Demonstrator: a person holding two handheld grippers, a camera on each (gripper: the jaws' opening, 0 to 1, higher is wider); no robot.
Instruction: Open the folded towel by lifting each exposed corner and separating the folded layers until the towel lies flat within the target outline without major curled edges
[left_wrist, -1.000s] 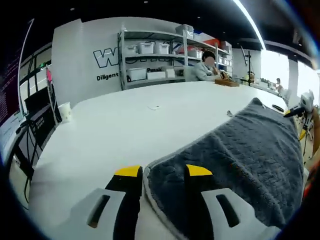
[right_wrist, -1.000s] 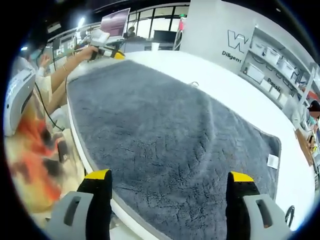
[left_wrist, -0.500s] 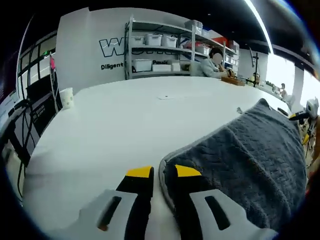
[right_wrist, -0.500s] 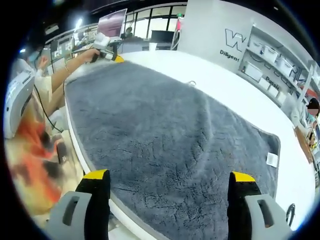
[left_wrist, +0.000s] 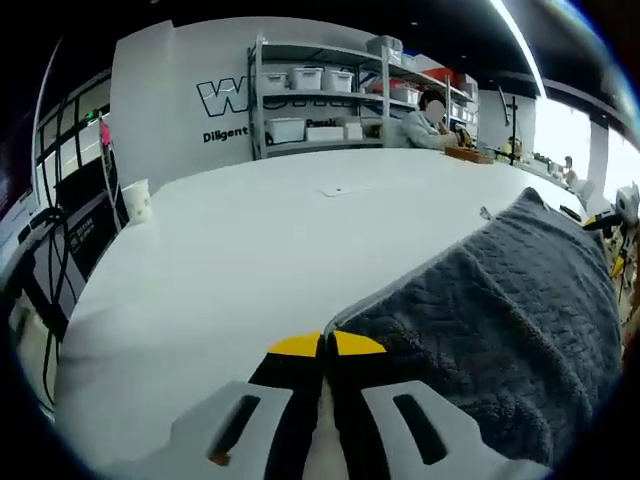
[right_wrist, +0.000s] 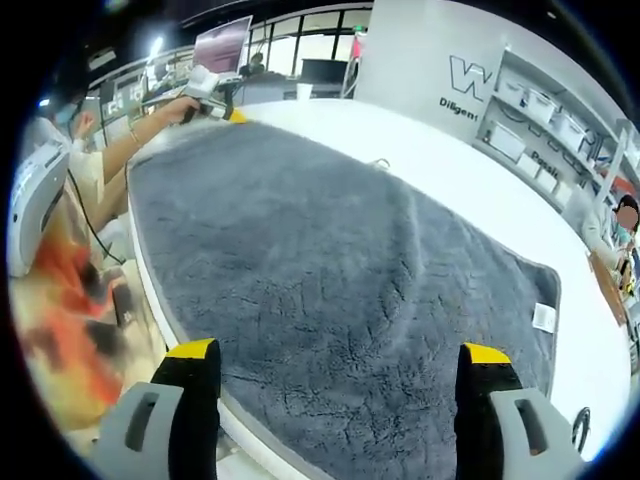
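left gripper (left_wrist: 327, 345) is closed on the corner of the grey towel (right_wrist: 340, 270); right gripper (right_wrist: 340, 352) stands wide open over the towel's near edge on the white tabletop (left_wrist: 250, 230).

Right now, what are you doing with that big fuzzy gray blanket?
It is a gray towel that a person is spreading out on a white table with two hand-held grippers. The left gripper is pinched shut at the towel's corner edge. The right gripper is wide open over the towel's near edge. The towel looks mostly spread, with a raised hump across the middle.
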